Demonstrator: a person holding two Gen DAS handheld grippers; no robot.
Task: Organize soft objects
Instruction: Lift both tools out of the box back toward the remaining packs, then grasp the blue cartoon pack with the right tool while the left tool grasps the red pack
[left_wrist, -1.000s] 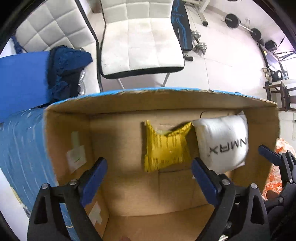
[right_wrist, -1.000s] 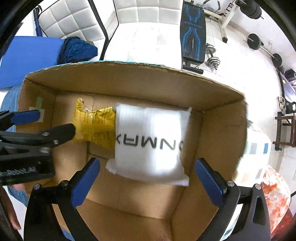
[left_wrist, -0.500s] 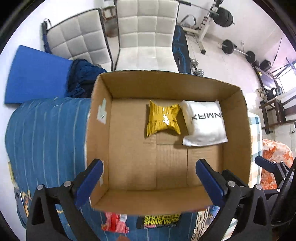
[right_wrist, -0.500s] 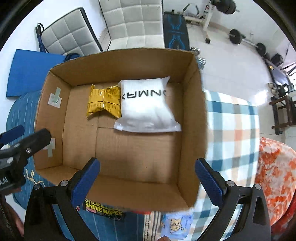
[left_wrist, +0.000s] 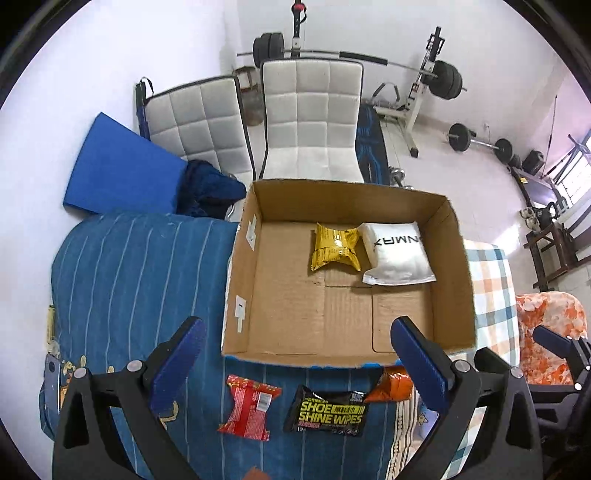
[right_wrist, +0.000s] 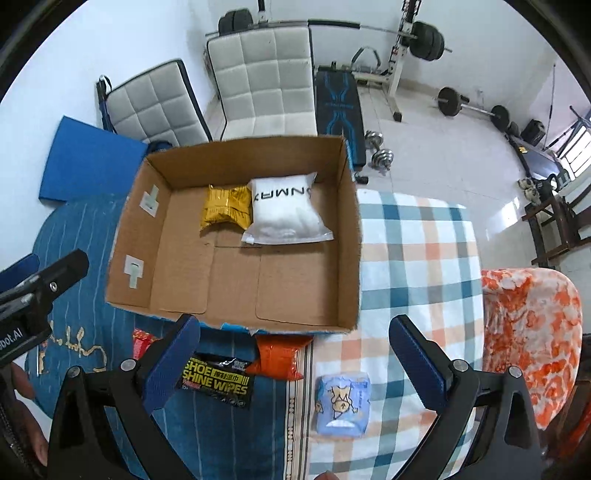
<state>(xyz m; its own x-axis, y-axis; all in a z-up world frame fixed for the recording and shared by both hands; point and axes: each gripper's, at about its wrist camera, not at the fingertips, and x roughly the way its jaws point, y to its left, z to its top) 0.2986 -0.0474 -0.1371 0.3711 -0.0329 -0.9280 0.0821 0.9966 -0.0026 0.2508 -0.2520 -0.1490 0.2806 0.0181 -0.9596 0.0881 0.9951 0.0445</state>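
Holding both grippers, left (left_wrist: 301, 360) and right (right_wrist: 295, 354), wide open and empty, you face the cardboard box (left_wrist: 347, 356) at 12 o'clock; a partly hidden, possibly orange packet (right_wrist: 279, 356) touches its near wall.

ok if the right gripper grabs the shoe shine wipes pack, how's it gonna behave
The wipes pack looks like a flat, glossy film pouch, so it will probably flex and sag rather than stay stiff. The shiny wrapper may be a bit slippery between the pads. Lying flat on the blanket, it shouldn't roll, but a push could slide it.
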